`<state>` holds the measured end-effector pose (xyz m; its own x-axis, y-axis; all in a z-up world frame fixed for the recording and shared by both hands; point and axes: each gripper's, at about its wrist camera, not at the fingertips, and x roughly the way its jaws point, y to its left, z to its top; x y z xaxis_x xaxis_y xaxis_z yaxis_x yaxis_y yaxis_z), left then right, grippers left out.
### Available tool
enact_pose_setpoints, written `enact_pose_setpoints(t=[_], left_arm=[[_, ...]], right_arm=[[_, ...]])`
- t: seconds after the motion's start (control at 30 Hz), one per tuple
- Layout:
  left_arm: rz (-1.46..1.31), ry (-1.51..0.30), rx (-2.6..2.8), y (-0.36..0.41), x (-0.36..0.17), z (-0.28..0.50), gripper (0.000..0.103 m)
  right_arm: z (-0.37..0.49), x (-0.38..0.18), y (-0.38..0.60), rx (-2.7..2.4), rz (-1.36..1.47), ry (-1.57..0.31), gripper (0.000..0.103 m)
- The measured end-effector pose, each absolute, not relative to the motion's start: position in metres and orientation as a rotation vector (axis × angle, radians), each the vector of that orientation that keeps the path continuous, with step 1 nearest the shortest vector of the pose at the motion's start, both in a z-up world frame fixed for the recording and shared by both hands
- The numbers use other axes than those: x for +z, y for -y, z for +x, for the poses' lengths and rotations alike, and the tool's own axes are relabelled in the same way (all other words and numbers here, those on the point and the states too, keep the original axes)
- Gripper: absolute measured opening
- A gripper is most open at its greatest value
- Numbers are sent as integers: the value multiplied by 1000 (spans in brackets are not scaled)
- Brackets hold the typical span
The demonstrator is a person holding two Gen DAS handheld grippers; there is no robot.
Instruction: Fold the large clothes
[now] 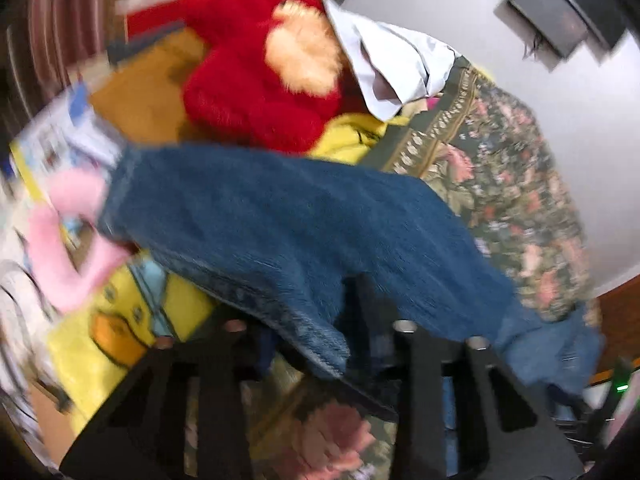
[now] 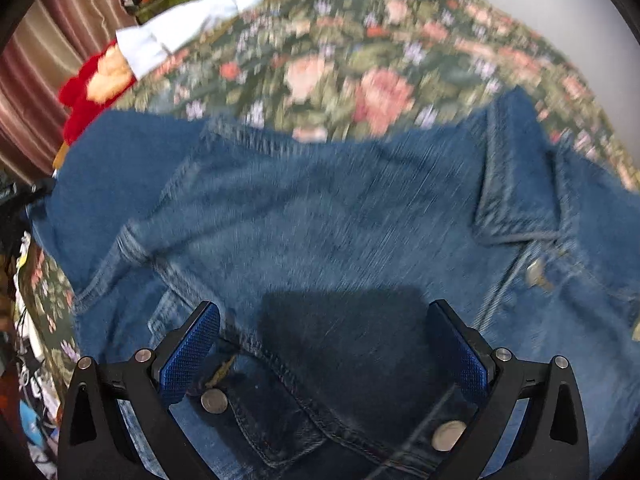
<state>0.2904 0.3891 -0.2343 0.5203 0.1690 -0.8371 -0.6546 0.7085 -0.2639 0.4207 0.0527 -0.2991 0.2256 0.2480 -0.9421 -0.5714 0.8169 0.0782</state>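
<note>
A blue denim jacket (image 2: 320, 208) lies spread on a floral bedspread (image 2: 360, 52), collar (image 2: 516, 184) at the right, metal buttons near the front. My right gripper (image 2: 324, 320) is open just above the jacket's front, its blue pads (image 2: 188, 356) wide apart with nothing between them. In the left wrist view a sleeve or side of the jacket (image 1: 288, 228) hangs lifted across the frame and drapes over my left gripper (image 1: 320, 344). Its fingertips are hidden under the denim; it seems shut on the fabric. The view is blurred.
A red plush toy (image 1: 256, 80), a pale blue shirt (image 1: 392, 64), yellow fabric (image 1: 352, 136) and a pink plush (image 1: 68, 248) lie at the far side of the bedspread (image 1: 520, 184). Striped curtains (image 2: 36, 92) hang at the left. A white wall (image 1: 540, 92) is behind.
</note>
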Motion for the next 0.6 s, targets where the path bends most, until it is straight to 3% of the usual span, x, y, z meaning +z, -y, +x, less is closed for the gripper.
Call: enact_pose_setpoints(t=[0.1, 0.4, 0.6], left_arm=[[-462, -869, 574, -376, -219, 299, 14], [-238, -661, 405, -302, -115, 314, 9], [-145, -629, 209, -220, -92, 331, 7]], right_arm=[[413, -301, -61, 584, -402, -1201, 103], [399, -256, -31, 634, -315, -1167, 103], [383, -203, 40, 569, -292, -1042, 103]])
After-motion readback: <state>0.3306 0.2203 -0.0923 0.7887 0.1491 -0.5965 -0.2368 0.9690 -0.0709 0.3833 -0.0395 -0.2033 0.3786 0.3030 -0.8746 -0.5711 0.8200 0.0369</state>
